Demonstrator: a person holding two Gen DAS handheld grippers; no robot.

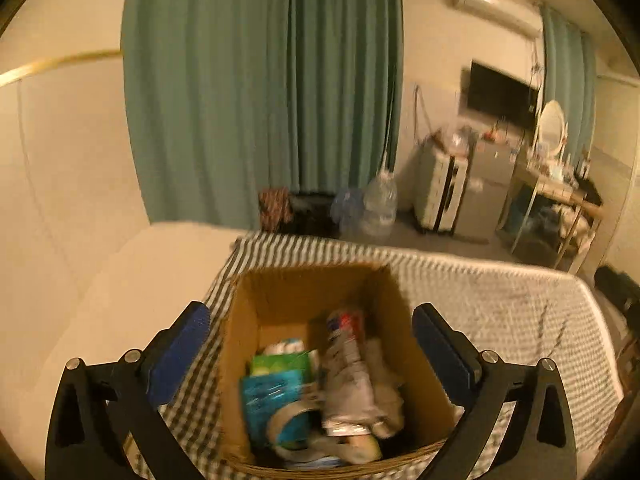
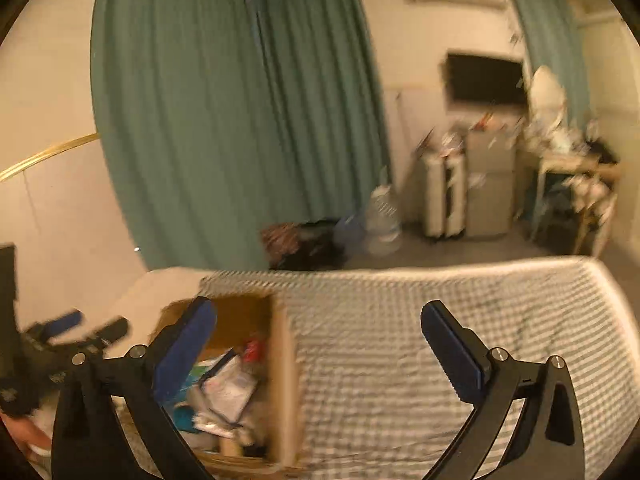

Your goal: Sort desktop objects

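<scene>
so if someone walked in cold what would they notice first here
Probably the open cardboard box on the checked cloth, crammed with jumbled packets, the green and blue ones on its left side. The left tool hangs over it with jaws wide apart, holding nothing. Behind, a long teal curtain fills the back wall.
</scene>
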